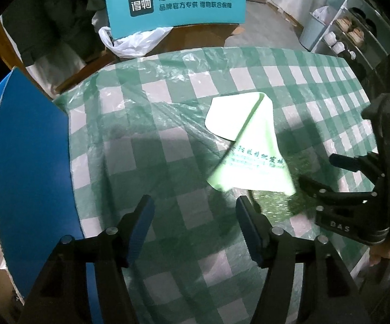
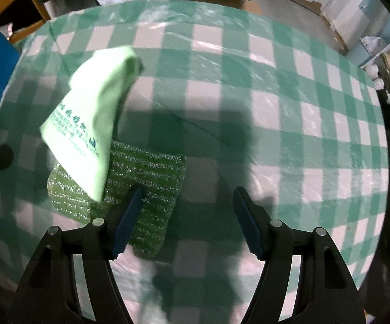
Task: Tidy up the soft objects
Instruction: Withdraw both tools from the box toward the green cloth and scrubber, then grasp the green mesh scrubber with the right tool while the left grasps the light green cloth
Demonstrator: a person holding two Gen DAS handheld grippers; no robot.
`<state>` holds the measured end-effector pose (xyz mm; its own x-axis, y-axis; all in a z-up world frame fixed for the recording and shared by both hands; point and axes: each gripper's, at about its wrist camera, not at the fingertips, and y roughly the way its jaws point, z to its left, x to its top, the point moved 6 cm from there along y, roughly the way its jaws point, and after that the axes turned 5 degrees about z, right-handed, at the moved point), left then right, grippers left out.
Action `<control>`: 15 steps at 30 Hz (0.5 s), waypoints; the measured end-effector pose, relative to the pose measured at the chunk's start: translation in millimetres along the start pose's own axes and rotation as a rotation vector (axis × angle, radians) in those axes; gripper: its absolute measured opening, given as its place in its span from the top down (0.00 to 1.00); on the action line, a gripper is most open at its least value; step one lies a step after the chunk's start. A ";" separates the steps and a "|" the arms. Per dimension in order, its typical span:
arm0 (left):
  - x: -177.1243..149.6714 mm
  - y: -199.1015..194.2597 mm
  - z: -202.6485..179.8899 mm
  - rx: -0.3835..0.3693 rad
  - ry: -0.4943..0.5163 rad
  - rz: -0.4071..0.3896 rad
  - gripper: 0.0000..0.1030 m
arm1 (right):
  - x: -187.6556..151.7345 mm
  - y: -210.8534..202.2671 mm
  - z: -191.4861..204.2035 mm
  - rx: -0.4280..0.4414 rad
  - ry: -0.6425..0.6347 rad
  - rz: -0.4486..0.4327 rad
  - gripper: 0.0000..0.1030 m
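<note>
Pale green printed cloth (image 2: 86, 124) overlapped the glittery green scouring pad (image 2: 146, 189) at its ten o'clock; left tongs (image 1: 195, 229) and right tongs (image 2: 188, 222) gaped wide, empty, above the checked counter (image 2: 276, 108).

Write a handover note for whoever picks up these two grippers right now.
Left gripper: open, nothing between the pads, over bare checked tablecloth.
Right gripper: open, empty; its left finger is in front of the sponge's edge, contact unclear.
Light green cloth: folded loosely, one end draped over the sparkly green scouring sponge, the rest on the tablecloth.
Done: nothing looks sorted yet; both soft items lie in a heap.
Left: lift the cloth off the sponge, fold or lay it flat, then place the sponge neatly. Probably start with the cloth, since it lies on top.
</note>
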<state>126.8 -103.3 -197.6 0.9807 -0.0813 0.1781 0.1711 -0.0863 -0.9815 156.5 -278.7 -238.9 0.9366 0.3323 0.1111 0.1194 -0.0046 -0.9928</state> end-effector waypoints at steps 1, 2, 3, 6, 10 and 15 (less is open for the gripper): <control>0.2 0.9 -2.2 -0.003 0.002 0.002 0.38 | -4.1 -0.2 -6.6 -0.008 0.005 0.006 0.33; 0.5 1.9 -4.8 -0.005 0.005 0.005 0.38 | -7.5 -0.5 -11.3 -0.010 0.008 0.012 0.33; 0.5 2.5 -7.2 -0.004 0.011 0.008 0.38 | -11.4 -0.6 -15.8 -0.013 0.006 0.018 0.33; 0.0 3.8 -16.4 0.000 0.031 0.013 0.37 | -24.5 -1.6 -30.1 -0.035 -0.014 0.029 0.33; -0.2 3.8 -26.1 0.000 0.047 0.015 0.36 | -36.6 -1.5 -45.8 -0.065 0.004 0.036 0.33; 3.8 3.2 -35.0 -0.006 0.051 0.010 0.31 | -47.6 -3.7 -74.6 -0.107 0.062 0.039 0.33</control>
<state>127.7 -138.7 -197.6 0.9762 -0.1323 0.1718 0.1606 -0.0911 -0.9828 136.1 -364.9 -237.2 0.9593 0.2713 0.0781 0.1136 -0.1178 -0.9865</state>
